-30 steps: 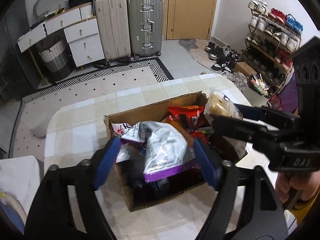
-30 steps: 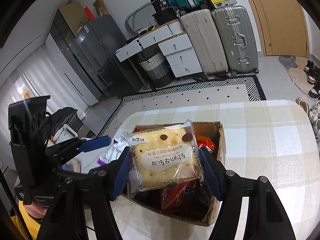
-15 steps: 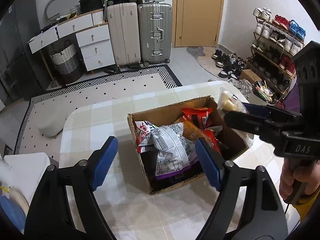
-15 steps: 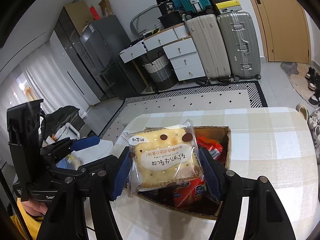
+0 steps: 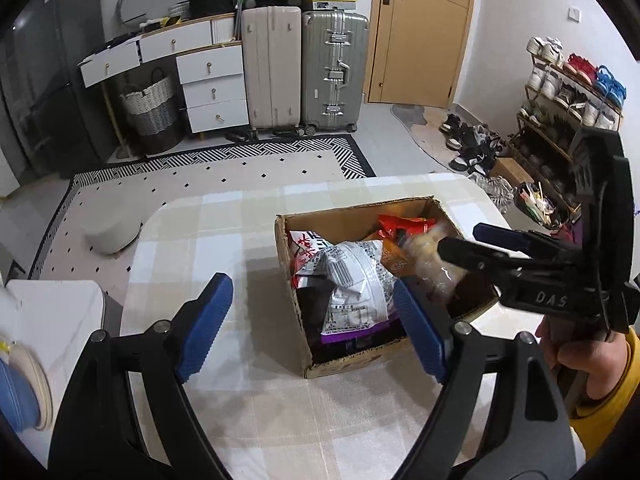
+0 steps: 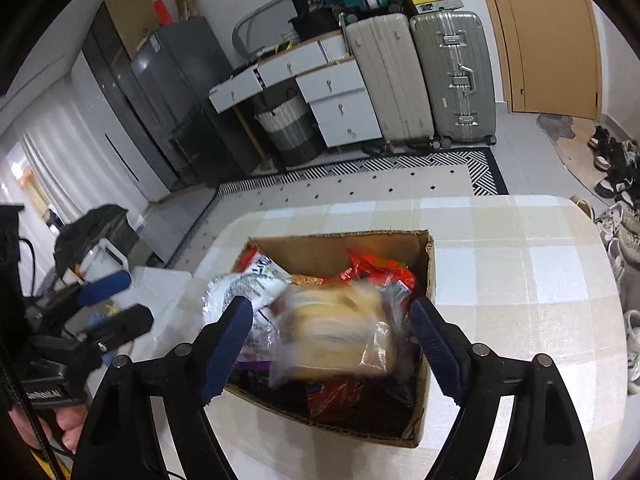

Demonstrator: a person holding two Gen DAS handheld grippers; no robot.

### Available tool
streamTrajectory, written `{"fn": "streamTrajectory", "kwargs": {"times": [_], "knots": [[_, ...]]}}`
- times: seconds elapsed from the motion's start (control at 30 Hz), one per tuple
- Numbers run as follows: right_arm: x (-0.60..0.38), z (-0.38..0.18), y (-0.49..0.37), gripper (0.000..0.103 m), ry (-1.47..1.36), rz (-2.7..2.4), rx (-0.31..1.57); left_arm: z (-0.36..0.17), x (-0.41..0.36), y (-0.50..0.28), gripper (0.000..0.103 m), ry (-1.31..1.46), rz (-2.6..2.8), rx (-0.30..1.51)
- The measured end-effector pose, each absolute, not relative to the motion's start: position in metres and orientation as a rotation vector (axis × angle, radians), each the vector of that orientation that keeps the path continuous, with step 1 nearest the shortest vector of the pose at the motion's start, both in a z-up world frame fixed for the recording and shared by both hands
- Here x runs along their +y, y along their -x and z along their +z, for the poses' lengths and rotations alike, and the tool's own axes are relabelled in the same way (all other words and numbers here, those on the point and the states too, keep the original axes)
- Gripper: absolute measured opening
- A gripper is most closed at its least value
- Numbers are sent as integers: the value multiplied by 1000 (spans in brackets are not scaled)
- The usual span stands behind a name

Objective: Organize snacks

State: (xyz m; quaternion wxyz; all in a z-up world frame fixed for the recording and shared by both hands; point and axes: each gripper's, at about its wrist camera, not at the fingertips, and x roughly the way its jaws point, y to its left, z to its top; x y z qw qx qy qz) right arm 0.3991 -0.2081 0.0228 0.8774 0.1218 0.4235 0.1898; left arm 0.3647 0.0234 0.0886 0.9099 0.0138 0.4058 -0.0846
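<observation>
Dropping a light, crinkly, breakable cracker pack (image 6: pixel 336 332) from wide-spread right gripper (image 6: pixel 330 346) into box (image 6: pixel 430 276); left gripper (image 5: pixel 310 330) open, empty; best pinched by edges.

L gripper (image 5: pixel 310 330) open beside snack box (image 5: pixel 348 360).

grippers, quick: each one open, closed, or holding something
Left hand-held gripper: open, holding nothing.
Right hand-held gripper: open; blurred cracker packet between its fingers, apparently released over the box.

A home entryway: suitcases (image 5: pixel 304 68), shoe rack (image 5: pixel 568 92), door (image 5: pixel 424 32).
</observation>
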Motion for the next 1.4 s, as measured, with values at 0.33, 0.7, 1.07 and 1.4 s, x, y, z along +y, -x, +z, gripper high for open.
{"fn": "streamTrajectory", "kwargs": {"times": [0.33, 0.7, 1.07, 1.4], "knots": [[-207, 68, -357, 85, -229, 424, 795, 110, 13, -316, 82, -27, -154, 783], [-203, 128, -276, 99, -132, 429, 646, 154, 3, -237, 102, -22, -97, 646], [-207, 182, -172, 102, -79, 444, 458, 206, 11, -135, 102, -8, -88, 497], [-220, 187, -88, 102, -35, 392, 296, 217, 27, -43, 102, -18, -46, 364]]}}
